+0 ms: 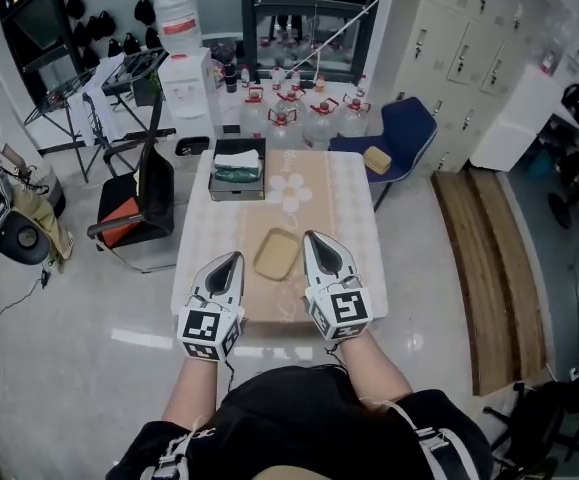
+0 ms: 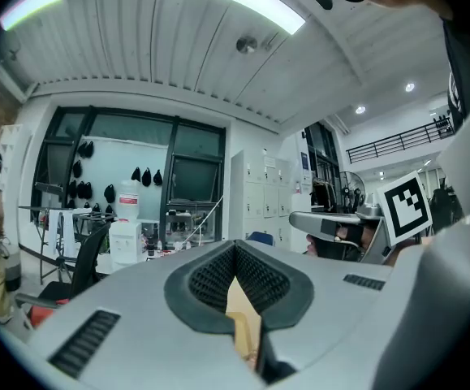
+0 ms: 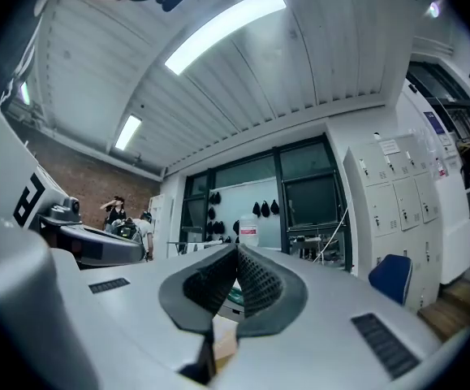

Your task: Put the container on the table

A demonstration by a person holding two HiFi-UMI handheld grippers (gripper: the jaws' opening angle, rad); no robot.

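Note:
A shallow tan rectangular container (image 1: 276, 254) rests on the table (image 1: 349, 218), on its beige runner near the front edge. My left gripper (image 1: 235, 256) hovers just left of it and my right gripper (image 1: 312, 235) just right of it, both pointing away from me. Neither touches the container in the head view. In the left gripper view the left gripper (image 2: 235, 246) has its jaw tips meeting with nothing between them. The right gripper (image 3: 236, 249) looks the same in the right gripper view. A tan sliver shows below each pair of tips.
A dark tray (image 1: 237, 176) with white and green items sits at the table's far end. A black chair (image 1: 134, 208) stands to the left and a blue chair (image 1: 404, 128) at the back right. Water bottles (image 1: 294, 108) line the floor behind, and wooden planks (image 1: 489, 268) lie to the right.

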